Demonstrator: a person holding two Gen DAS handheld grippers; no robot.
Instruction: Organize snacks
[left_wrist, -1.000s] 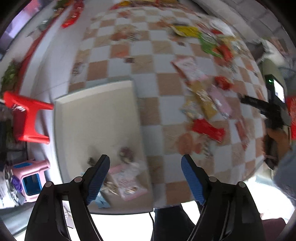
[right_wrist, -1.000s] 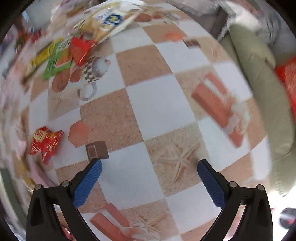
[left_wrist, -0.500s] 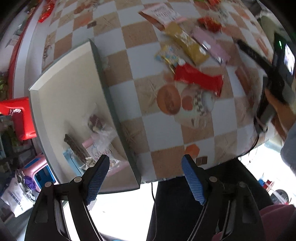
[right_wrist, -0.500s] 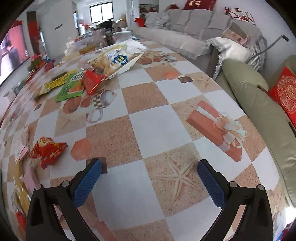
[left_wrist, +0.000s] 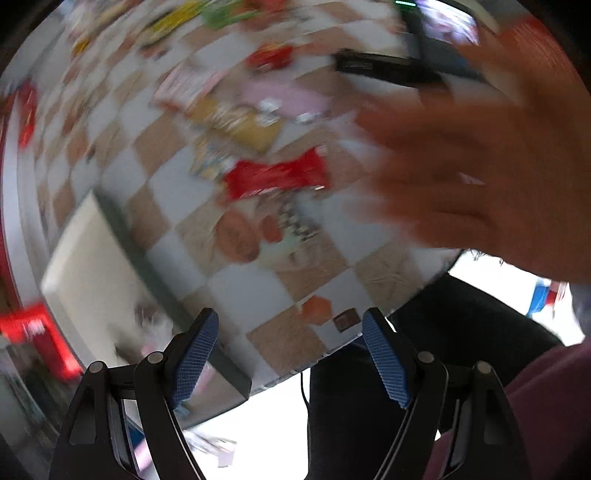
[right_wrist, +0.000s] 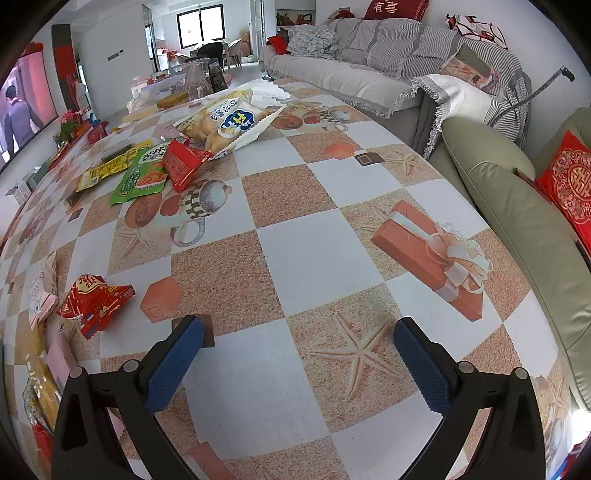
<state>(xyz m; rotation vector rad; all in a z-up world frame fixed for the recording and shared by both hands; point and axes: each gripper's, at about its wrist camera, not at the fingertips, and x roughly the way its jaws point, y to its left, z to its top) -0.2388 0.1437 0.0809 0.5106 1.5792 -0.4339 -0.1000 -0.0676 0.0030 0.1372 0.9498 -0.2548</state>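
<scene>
- The tabletop wears a checked cloth printed with starfish and gift boxes, and the snacks lie loose across its far and left parts; the stretch in front of the right hand-held gripper is bare cloth.
- The cream tray sits at the tabletop's near-left edge in the left wrist view, with a few packets already in it, though that view is so blurred I can only guess at what they are.
- The big white bag of puffed snacks at the far side looks bulky, airy and light; its contents would crush easily, so I'd take it by the crimped end seam, not the belly.
- The green packet and the yellow packet beside it lie flat and glossy, likely slippery; an edge pinch suits them.
- The red packet, near the left side of the right gripper's view, is crumpled, soft and light; its raised folds give an easy place to nip.
- The left hand-held gripper points down over the near tabletop edge, jaws spread wide with nothing between them.
- The right hand-held gripper is likewise released and empty, hovering above the cloth.
</scene>
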